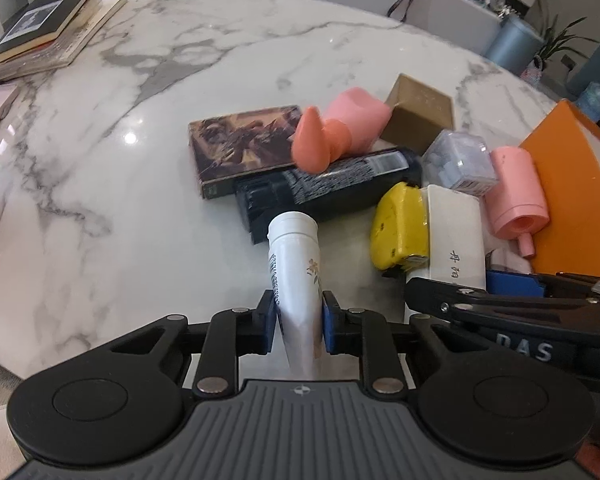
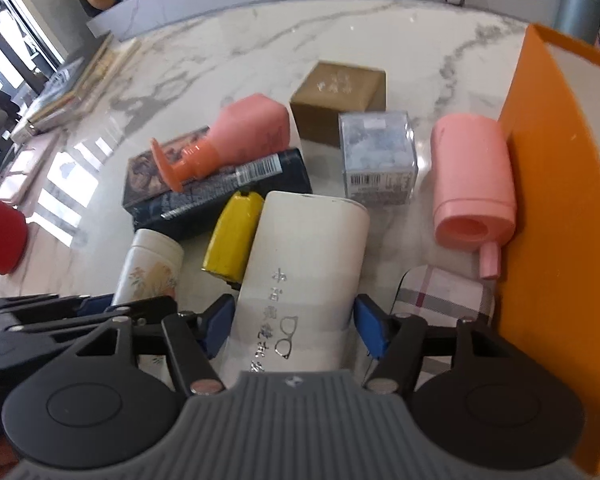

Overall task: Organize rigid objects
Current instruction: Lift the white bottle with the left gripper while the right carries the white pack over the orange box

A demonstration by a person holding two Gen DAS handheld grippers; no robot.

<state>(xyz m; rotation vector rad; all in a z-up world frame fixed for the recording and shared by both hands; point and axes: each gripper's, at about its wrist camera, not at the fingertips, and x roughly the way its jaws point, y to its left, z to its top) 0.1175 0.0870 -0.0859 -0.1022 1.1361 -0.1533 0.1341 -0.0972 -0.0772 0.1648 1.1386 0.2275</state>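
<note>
My left gripper (image 1: 299,322) pinches white flower-printed tube (image 1: 296,264). My right gripper (image 2: 296,330) straddles white rounded glasses case (image 2: 300,264), contact unclear; yellow tape measure (image 2: 234,238) at ten o'clock.

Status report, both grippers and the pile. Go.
Left hand-held gripper shut on white flowered tube. Right hand-held gripper straddling cream glasses case, pads apparently not pressing. Yellow tape measure crowds case's side.

On the table (image 2: 340,32), the tape measure (image 2: 233,236) is lying between the tube (image 2: 150,268) and the glasses case (image 2: 304,264). The open box (image 2: 556,200) is standing at the right edge, the books (image 1: 44,28) at the far left corner.
</note>
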